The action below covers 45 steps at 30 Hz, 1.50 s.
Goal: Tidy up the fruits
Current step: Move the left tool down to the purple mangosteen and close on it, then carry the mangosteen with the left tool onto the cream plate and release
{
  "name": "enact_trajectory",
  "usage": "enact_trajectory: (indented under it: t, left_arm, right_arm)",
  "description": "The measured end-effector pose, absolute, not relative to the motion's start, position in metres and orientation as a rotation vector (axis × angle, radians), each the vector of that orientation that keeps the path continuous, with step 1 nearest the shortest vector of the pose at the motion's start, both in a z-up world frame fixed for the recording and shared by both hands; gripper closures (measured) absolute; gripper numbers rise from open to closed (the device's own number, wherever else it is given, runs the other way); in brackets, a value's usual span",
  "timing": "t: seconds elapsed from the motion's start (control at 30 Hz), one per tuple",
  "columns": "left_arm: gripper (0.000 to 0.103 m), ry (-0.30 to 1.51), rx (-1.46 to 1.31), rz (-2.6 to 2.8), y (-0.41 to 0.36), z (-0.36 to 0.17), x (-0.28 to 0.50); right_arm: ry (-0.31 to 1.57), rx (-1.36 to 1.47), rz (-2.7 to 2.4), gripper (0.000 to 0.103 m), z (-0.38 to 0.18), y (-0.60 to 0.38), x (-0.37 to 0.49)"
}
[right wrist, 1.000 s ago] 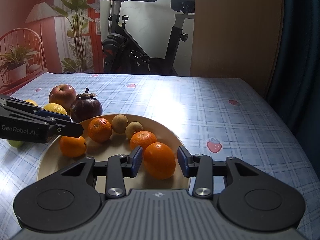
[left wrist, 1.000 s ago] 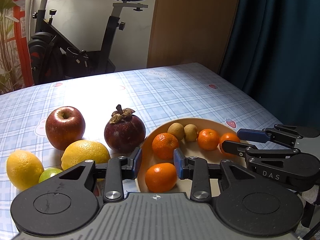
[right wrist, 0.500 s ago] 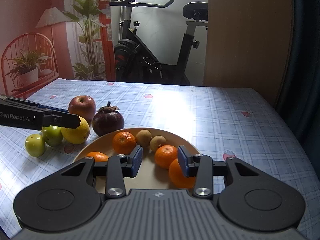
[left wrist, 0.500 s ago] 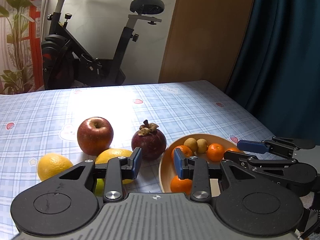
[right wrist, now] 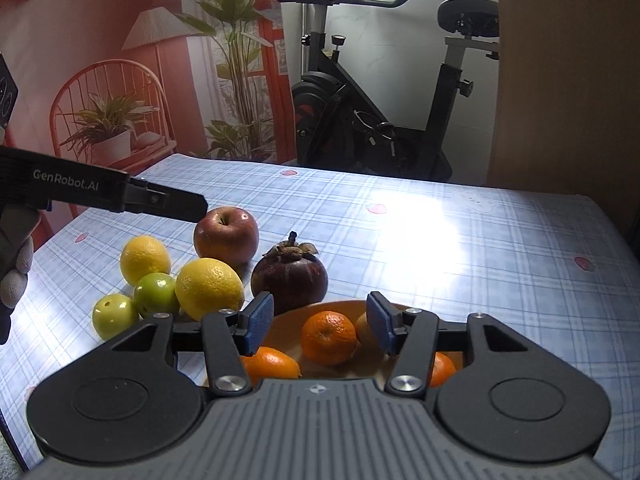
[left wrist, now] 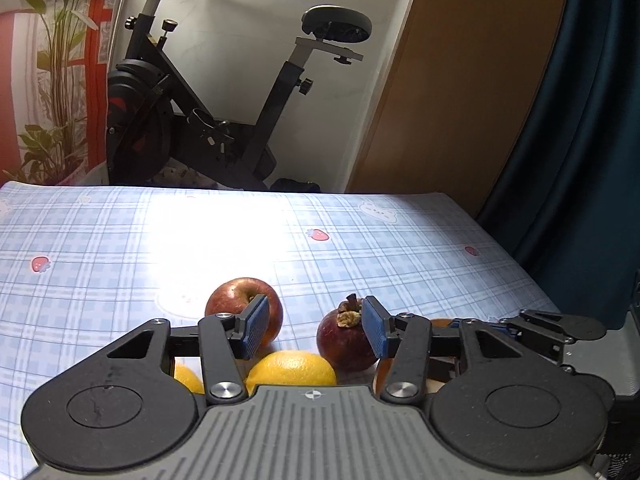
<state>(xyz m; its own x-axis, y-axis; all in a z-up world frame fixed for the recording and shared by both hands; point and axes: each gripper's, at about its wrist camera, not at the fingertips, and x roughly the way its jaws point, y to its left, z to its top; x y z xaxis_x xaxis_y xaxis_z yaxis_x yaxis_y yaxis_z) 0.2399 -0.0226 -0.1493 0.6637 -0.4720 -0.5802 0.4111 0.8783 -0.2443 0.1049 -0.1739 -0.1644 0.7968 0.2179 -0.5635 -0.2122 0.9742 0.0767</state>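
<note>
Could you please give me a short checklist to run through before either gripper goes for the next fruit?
1. Left gripper empty: ok. Its jaws have just been opening and nothing sits between the pads.
2. Right gripper empty: ok. Its jaws have just been opening too, and the oranges lie beyond them in the plate.
3. Loose fruit in sight: ok. Apple, mangosteen, two lemons and two green fruits lie on the tablecloth.
4. Room left in the plate: cannot tell; the right gripper hides much of it.
5. Grippers apart from each other: ok.
</note>
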Motion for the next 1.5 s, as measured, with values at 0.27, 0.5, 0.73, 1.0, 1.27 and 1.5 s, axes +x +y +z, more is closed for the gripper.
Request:
enact_trajectory:
  t: [0.27, 0.5, 0.73, 1.0, 1.27, 1.5]
  left_arm:
    - [0.049, 0.786, -0.133, -0.561, -0.043, -0.162, 0.275]
    - [0.049, 0.86, -0.184, -0.595, -0.046, -0.176, 0.292]
    - [0.049, 0.9, -0.189, -0.608, -0.049, -0.186, 0.298]
    - [0.049, 0.94, -0.194, -0.616, -0.05, -0.197, 0.31]
    - [0.056, 0.916, -0.19, -0.646, -0.05, -0.198, 0.304]
    - [0.056, 0.858, -0.167, -0.669, -0.053, -0.18, 0.29]
  right_arm:
    - [0.651, -0.061, 0.309, 0.044, -0.176, -0.159, 0.139]
    - [0.675, -0.087, 0.352, 0.037, -0.183, -0.152, 0.153]
    - [0.715, -0.112, 0.37, 0.037, -0.191, -0.15, 0.168]
    - [0.75, -0.095, 0.385, 0.038, -0.199, -0.149, 0.181]
    - [0.719, -0.058, 0.374, 0.039, -0.198, -0.155, 0.176]
    - [0.659, -0.057, 0.353, 0.039, -0.183, -0.155, 0.156]
